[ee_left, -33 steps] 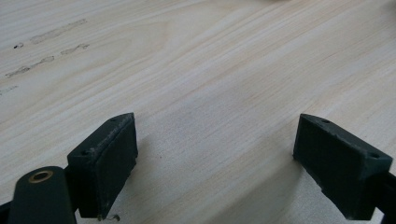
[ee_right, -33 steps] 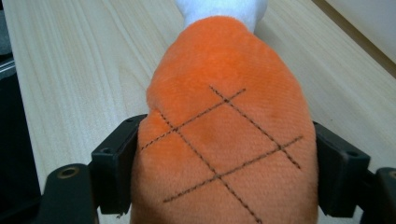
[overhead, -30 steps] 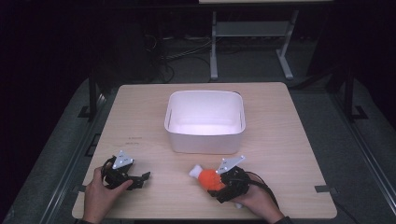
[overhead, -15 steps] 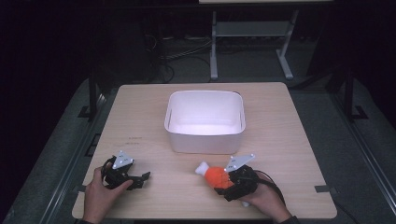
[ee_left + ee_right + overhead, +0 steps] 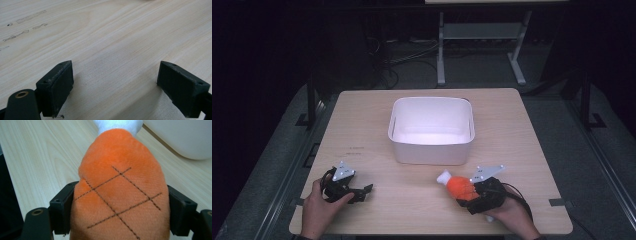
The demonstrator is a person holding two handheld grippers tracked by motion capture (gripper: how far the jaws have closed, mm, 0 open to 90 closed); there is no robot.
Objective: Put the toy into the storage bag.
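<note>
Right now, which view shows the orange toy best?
The right gripper view: the toy looms close, stitching and white tip clear, pressed between the jaws. The high view shows it small in the right gripper, near the bin.

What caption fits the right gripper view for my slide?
Right gripper clamps an orange plush toy beside a white bin.

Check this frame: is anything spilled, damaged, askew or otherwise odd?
Nothing stands out. The white bin sits upright and square on the table, looking empty. The right gripper is shut on the orange plush toy, intact. The left gripper is open over bare wood with faint scuff marks.
</note>
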